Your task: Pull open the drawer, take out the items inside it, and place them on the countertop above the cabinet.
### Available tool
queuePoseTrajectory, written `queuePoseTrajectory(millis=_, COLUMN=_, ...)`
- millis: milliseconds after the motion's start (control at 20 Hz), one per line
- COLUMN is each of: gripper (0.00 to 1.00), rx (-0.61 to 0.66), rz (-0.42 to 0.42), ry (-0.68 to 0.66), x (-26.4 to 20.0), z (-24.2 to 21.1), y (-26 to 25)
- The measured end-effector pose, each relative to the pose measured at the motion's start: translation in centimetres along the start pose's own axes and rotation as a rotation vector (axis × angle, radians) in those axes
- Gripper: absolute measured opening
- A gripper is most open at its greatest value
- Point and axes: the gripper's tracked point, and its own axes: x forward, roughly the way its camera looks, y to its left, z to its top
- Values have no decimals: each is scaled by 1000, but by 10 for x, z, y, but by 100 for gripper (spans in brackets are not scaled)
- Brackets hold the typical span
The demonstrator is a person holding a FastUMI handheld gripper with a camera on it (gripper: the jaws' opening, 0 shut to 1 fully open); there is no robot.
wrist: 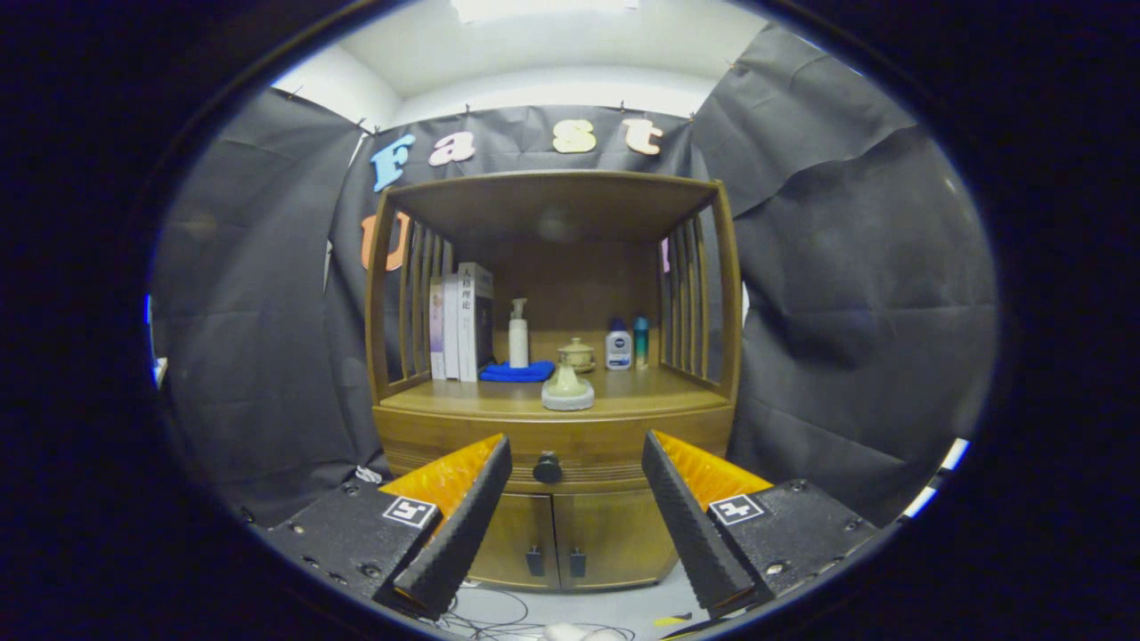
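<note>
Wooden cabinet [552, 374] straight ahead, against black cloth walls. Drawer [552, 445] closed, running across the cabinet front just under the countertop [641, 392], with a round dark knob [547, 466] at its centre. Drawer contents hidden.

Gripper [577, 481] spread wide, fingers well apart, holding nothing. Knob seen in the gap between the two fingers, beyond them and slightly nearer the left finger; no contact with it.

On the countertop, inside an open shelf bay with slatted sides and a flat top: several upright books [461, 322] at the left, a white pump bottle [518, 335] standing beside them at the back edge of a folded blue cloth [518, 372]. Near the front edge at centre, a pale domed lidded vessel [567, 388]; behind it, a small lidded ceramic jar [578, 354]. Further right, a white bottle with a dark cap [618, 345] and a slim teal bottle [640, 342], side by side.

Below the drawer, two closed cabinet doors [570, 539] with small dark handles meeting at the middle. Loose cables [499, 614] on the pale floor in front of the cabinet.
</note>
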Motion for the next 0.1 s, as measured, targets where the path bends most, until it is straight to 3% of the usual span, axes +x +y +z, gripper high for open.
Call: queuePoseTrajectory(millis=100, gripper=96, rx=9, rz=-7, ry=-2, x=-1, z=-1, y=0)
